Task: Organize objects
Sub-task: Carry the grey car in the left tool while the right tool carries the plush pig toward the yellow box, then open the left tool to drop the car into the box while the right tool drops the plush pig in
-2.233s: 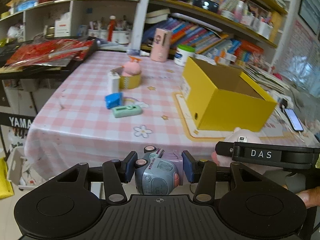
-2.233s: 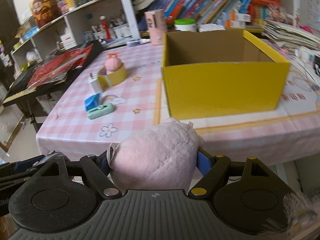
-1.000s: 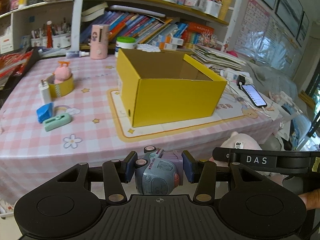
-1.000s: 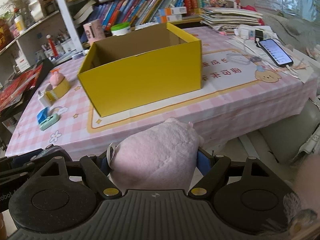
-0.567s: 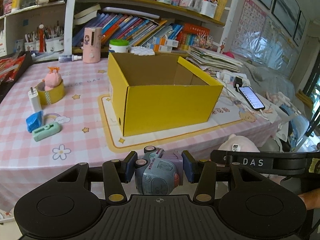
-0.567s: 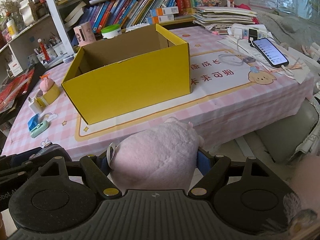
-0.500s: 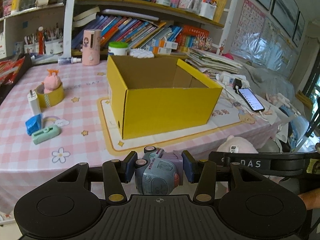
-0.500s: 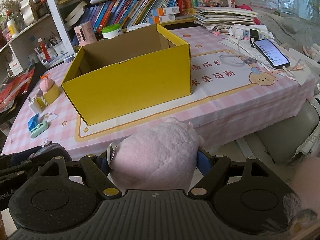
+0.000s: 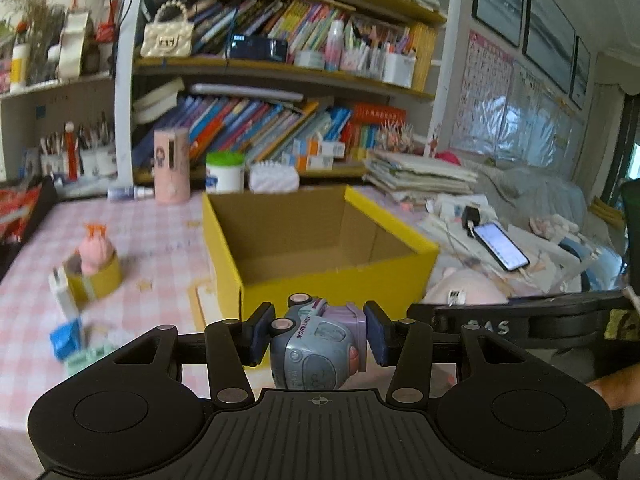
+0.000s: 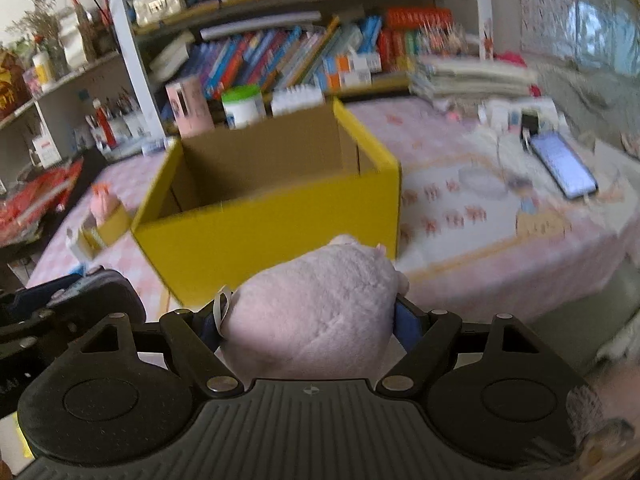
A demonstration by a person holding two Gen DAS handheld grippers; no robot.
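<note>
My left gripper [image 9: 318,334] is shut on a grey-blue toy truck [image 9: 320,348] and holds it just before the near wall of an open yellow cardboard box [image 9: 340,280] on the pink checked table. My right gripper [image 10: 308,324] is shut on a pink plush toy [image 10: 312,312], also in front of the yellow box [image 10: 272,224]. The plush also shows in the left wrist view [image 9: 464,286], to the right of the box. The box looks empty inside.
Left of the box lie a pink figure in a yellow tape roll [image 9: 94,268], a white charger [image 9: 64,300], a blue item [image 9: 66,338] and a green item [image 9: 86,356]. A phone [image 9: 500,246] and cables lie to the right. Bookshelves [image 9: 260,120] stand behind the table.
Both grippers have moved forward and up toward the yellow box with their toys still held. The box now looks larger and its inside shows.
</note>
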